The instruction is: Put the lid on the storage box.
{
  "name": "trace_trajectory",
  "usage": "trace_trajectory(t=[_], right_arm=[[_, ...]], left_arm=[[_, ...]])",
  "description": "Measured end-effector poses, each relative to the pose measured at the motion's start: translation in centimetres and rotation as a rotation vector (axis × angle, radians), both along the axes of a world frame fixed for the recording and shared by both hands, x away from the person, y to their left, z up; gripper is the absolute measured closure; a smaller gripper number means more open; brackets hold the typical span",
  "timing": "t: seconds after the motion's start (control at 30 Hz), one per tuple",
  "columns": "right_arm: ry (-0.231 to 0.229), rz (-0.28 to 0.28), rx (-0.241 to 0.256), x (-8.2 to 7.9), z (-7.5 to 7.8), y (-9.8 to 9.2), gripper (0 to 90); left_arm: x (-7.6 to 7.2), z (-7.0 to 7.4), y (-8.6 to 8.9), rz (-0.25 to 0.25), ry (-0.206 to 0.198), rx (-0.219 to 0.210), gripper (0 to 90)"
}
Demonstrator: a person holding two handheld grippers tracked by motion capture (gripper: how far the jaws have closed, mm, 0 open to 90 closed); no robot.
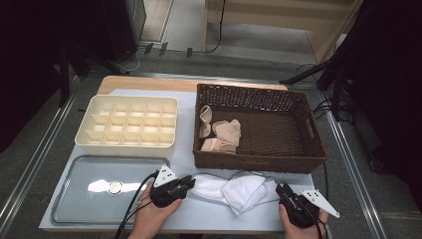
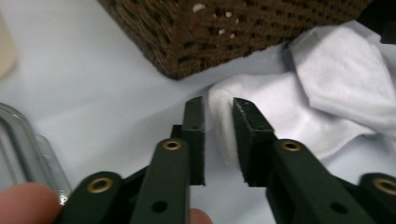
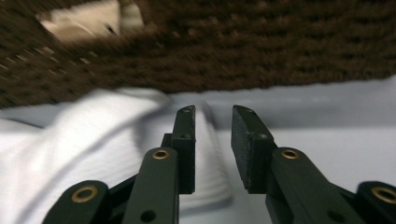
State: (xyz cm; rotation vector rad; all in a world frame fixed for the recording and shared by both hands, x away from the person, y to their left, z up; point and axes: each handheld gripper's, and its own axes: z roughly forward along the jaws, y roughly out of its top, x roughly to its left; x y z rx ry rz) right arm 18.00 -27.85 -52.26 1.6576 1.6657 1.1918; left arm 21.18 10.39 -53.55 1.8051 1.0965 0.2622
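- White cloth [image 1: 238, 190] crumpled on the table [image 1: 184, 129], at the near edge, just in front of the basket [image 1: 259, 159] and between the two grippers.
- Left gripper [image 1: 187, 183] in the left hand [image 1: 154, 211], pointing right at the cloth's left end.
- In the left gripper view [image 2: 218, 108], jaws a narrow gap apart, one on each side of the cloth's [image 2: 299, 107] end fold; whether pinching it or merely straddling it, cannot tell.
- Right gripper [image 1: 282, 189] in the right hand [image 1: 298, 219], at the cloth's right edge.
- In the right gripper view [image 3: 213, 116], jaws likewise slightly parted, a ribbed cloth [image 3: 93, 140] edge running between them; grip unclear, picture blurred.
- Three beige socks [image 1: 219, 134] lying in the basket's left part.
- Cream organiser [image 1: 128, 124] with many empty cells left of the basket.
- Clear tray [image 1: 99, 189] near left, just beside the left hand.
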Motion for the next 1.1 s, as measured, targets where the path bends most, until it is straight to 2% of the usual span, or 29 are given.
trace_trajectory(t=[0.07,0.17,0.27,0.33,0.4,0.5,0.57,0.67,0.8,0.9,1.0,1.1], right_arm=[[-0.032,0.002,0.031,-0.4,0.7,0.5,70.3],[-0.047,0.057,0.096,-0.6,1.3,1.7,69.3],[-0.028,0.084,0.116,0.0,1.0,3.3,63.5],[-0.013,0.071,0.139,0.7,0.8,4.1,56.9],[0.013,0.037,0.158,1.4,0.5,4.5,54.2],[0.078,-0.008,0.165,2.2,-0.2,4.7,55.7],[0.098,0.010,0.186,2.5,-0.6,4.9,65.5],[0.061,0.036,0.154,2.1,-0.5,5.2,77.8],[-0.009,0.077,0.152,1.5,0.3,5.6,86.3],[-0.039,0.123,0.165,0.8,1.1,6.4,88.3],[-0.083,0.185,0.156,-0.1,2.1,7.9,88.4],[-0.114,0.254,0.110,-1.2,2.7,9.8,88.4]], left_arm=[[0.0,0.3,0.3,0.014,-0.005,-0.017,71.6],[-0.1,0.5,0.5,0.016,-0.014,-0.022,69.3],[-0.2,0.6,0.7,0.013,-0.016,-0.027,68.6],[-0.3,0.6,0.8,0.015,-0.018,-0.029,68.0],[-0.3,0.7,0.9,0.020,-0.019,-0.025,67.6],[-0.4,0.7,1.1,0.023,-0.021,-0.028,67.4],[-0.4,0.7,1.2,0.025,-0.023,-0.029,67.4],[-0.5,0.8,1.4,0.030,-0.027,-0.029,67.6],[-0.6,0.8,1.4,0.032,-0.034,-0.037,67.5],[-0.8,1.0,1.3,0.019,-0.033,-0.051,67.0],[-1.0,1.1,1.1,0.000,-0.032,-0.075,65.8],[-1.3,1.4,1.0,-0.021,-0.033,-0.105,64.2]])
